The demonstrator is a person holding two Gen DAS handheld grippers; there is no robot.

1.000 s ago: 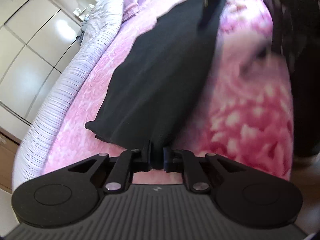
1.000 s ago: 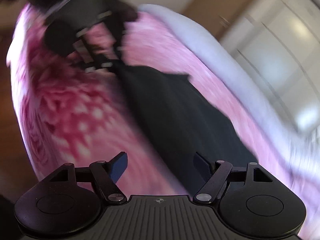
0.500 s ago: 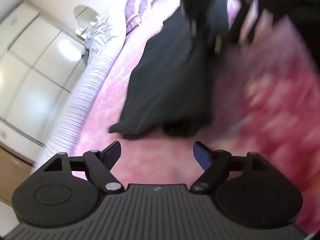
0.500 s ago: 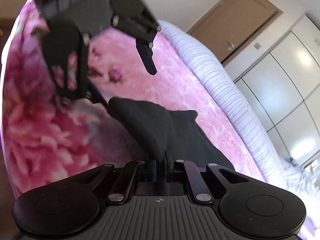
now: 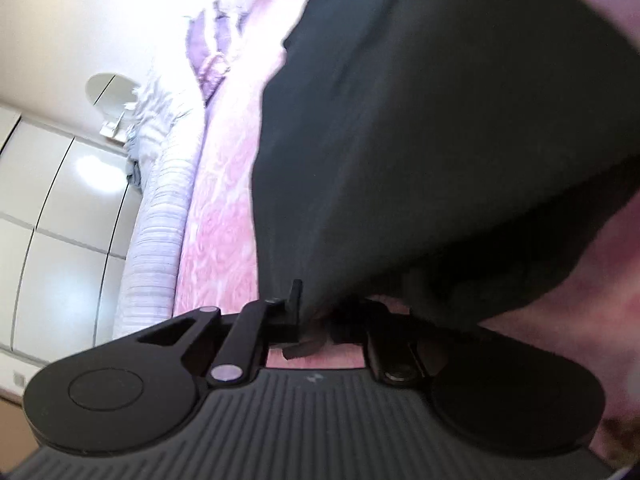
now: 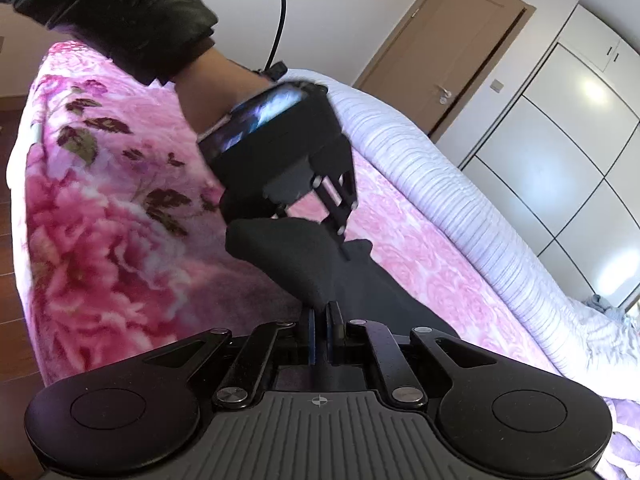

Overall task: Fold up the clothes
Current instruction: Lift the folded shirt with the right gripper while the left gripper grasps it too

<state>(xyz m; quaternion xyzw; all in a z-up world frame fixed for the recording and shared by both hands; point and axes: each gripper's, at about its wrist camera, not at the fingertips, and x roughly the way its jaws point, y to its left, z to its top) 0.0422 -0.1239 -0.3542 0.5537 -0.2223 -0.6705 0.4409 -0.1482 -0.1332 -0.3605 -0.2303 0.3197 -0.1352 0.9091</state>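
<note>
The black, soft-knit garment (image 6: 320,264) lay lengthwise on the bed under a pink, rose-patterned plush blanket (image 6: 100,216), with one end raised off the cover. The right tongs (image 6: 320,334) were drawn together on a raised fold of that cloth, the blue pads pinching it right at their tips. In the left wrist view the left tongs (image 5: 312,320) looked clamped on another part of the same edge; the fabric (image 5: 440,140) draped over and partly hid the right-hand finger, so that grip was judged from the gathered cloth rather than seen outright. In the right wrist view, the left tongs (image 6: 340,236) sat just beyond the right pair, blurred, and touching the lifted cloth.

The step in hand seemed to be carrying the gripped end over the rest of the garment. To do it well, both pairs should rise together and keep level, so the edge stays taut between them and does not sag or twist. They should travel along the length of the garment, then lower until the carried edge meets the far edge squarely before either grip is loosened. A thin knit slips easily, so a shallow pinch could let go mid-carry.

A lilac, ribbed quilt (image 6: 460,208) lay bunched along the bed's far side.
</note>
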